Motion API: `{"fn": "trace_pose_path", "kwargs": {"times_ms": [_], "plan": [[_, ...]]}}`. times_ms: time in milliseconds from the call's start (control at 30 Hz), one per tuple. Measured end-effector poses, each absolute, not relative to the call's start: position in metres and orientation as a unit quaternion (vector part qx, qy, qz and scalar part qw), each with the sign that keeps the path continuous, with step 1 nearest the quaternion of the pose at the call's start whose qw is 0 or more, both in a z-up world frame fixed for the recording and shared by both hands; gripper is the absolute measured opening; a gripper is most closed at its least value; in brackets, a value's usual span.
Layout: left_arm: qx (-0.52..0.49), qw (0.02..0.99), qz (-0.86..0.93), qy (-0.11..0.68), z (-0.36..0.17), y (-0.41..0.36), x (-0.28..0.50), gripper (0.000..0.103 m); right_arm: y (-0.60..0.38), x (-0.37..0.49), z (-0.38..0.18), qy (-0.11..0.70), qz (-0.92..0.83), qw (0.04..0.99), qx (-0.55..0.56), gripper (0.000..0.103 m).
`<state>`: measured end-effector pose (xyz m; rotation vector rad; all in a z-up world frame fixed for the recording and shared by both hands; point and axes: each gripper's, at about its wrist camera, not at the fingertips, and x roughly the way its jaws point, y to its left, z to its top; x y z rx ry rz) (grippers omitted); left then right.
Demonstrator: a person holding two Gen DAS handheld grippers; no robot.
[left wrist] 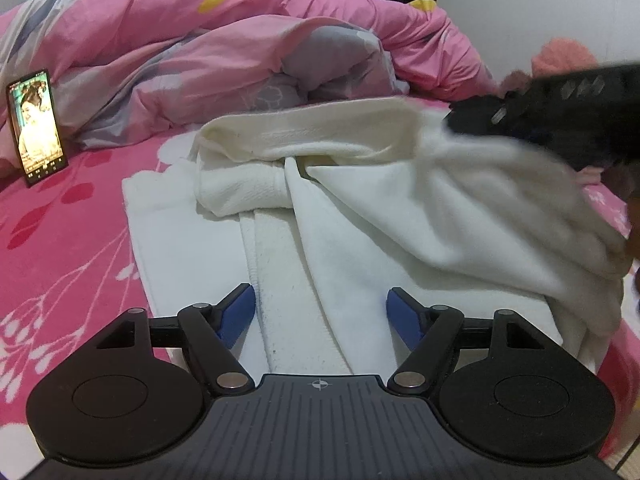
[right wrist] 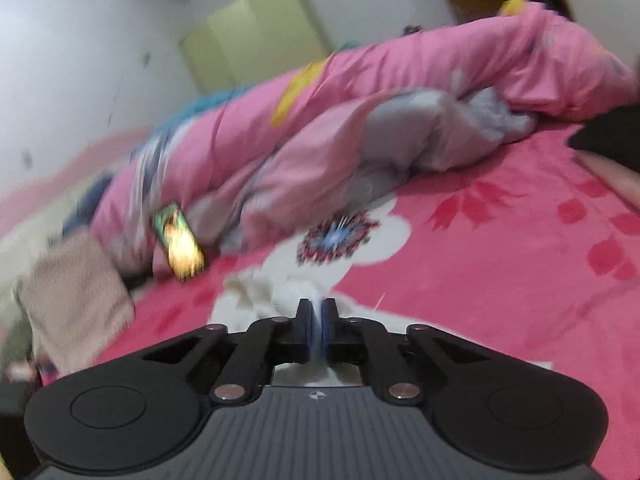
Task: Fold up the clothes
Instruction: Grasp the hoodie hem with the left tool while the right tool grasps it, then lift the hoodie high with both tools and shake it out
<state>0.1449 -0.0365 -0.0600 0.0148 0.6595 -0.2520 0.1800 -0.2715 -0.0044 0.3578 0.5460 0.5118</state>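
Nearest the camera, the left gripper (left wrist: 320,312) has its blue fingers (left wrist: 236,316) spread wide and they hold nothing; they hang just over the white garment (left wrist: 360,232), which lies on the bed (left wrist: 64,248) in front of the pink quilt (left wrist: 160,48). The right gripper (right wrist: 316,320) has its fingers pressed together on a thin fold of the same white cloth, and in the left view its dark body reaches in at the upper right, with the cloth hanging down from it in a slope. So I judge that one side of the garment is in the middle of being carried over the rest. The left part already lies flat and doubled, with a sleeve or cuff bunched near the collar. What is left, as far as the pictures show, is to lay this lifted side down and smooth it; any further folds I cannot judge. A phone (left wrist: 38,128) leans on the quilt, well apart.
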Motion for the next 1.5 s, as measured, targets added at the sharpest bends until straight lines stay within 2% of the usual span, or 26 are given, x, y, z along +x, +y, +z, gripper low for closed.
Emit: {"fn": "trace_pose_path", "kwargs": {"times_ms": [333,433,600,733,833,867,900,933,967,1000,1067,1100,1133,1200,1233,1300,1433,1500], "plan": [[0.025,0.956,-0.081,0.281,-0.033,-0.026,0.159,0.07,-0.349,0.172,-0.01,0.226,0.21,0.901,0.305,0.004],[0.09,0.958,-0.061,0.266,-0.028,-0.03,0.183,0.071,-0.35,0.171,-0.015,0.223,0.22,0.895,0.317,0.004],[0.267,0.94,-0.055,0.204,-0.041,-0.053,0.214,0.076,-0.348,0.168,-0.012,0.212,0.24,0.892,0.32,0.004],[0.348,0.92,-0.079,0.164,-0.051,-0.063,0.227,0.076,-0.344,0.165,-0.01,0.208,0.257,0.892,0.309,0.004],[0.36,0.913,-0.111,0.157,-0.052,-0.066,0.238,0.073,-0.341,0.163,-0.01,0.207,0.265,0.892,0.304,0.004],[0.362,0.911,-0.121,0.155,-0.052,-0.067,0.241,0.066,-0.341,0.163,-0.011,0.207,0.265,0.892,0.303,0.004],[0.358,0.911,-0.129,0.158,-0.052,-0.067,0.243,0.052,-0.341,0.163,-0.012,0.207,0.266,0.892,0.301,0.004],[0.355,0.911,-0.136,0.16,-0.052,-0.068,0.246,0.043,-0.34,0.162,-0.013,0.208,0.266,0.893,0.298,0.004],[0.351,0.911,-0.142,0.161,-0.052,-0.068,0.248,0.023,-0.34,0.161,-0.013,0.208,0.266,0.895,0.29,0.004],[0.348,0.913,-0.141,0.16,-0.052,-0.068,0.247,0.012,-0.338,0.158,-0.012,0.205,0.265,0.901,0.275,0.006],[0.34,0.917,-0.137,0.156,-0.049,-0.069,0.245,0.007,-0.331,0.15,-0.008,0.195,0.26,0.916,0.234,0.009],[0.331,0.922,-0.133,0.15,-0.044,-0.066,0.241,0.006,-0.328,0.146,-0.006,0.19,0.258,0.924,0.212,0.022],[0.321,0.927,-0.129,0.145,-0.039,-0.064,0.238,0.006,-0.324,0.143,-0.004,0.187,0.256,0.929,0.191,0.042],[0.301,0.936,-0.12,0.135,-0.03,-0.06,0.231,0.005,-0.313,0.138,-0.002,0.185,0.252,0.938,0.147,0.057],[0.291,0.941,-0.116,0.13,-0.025,-0.057,0.227,0.005,-0.308,0.136,-0.002,0.188,0.251,0.941,0.128,0.059],[0.27,0.949,-0.11,0.119,-0.012,-0.052,0.217,0.005,-0.297,0.138,-0.004,0.205,0.238,0.944,0.102,0.057],[0.254,0.957,-0.105,0.09,0.014,-0.045,0.19,0.005,-0.288,0.14,-0.006,0.221,0.209,0.948,0.098,0.019],[0.258,0.958,-0.1,0.072,0.024,-0.045,0.178,0.005,-0.289,0.136,0.003,0.213,0.201,0.95,0.108,0.016]]}}
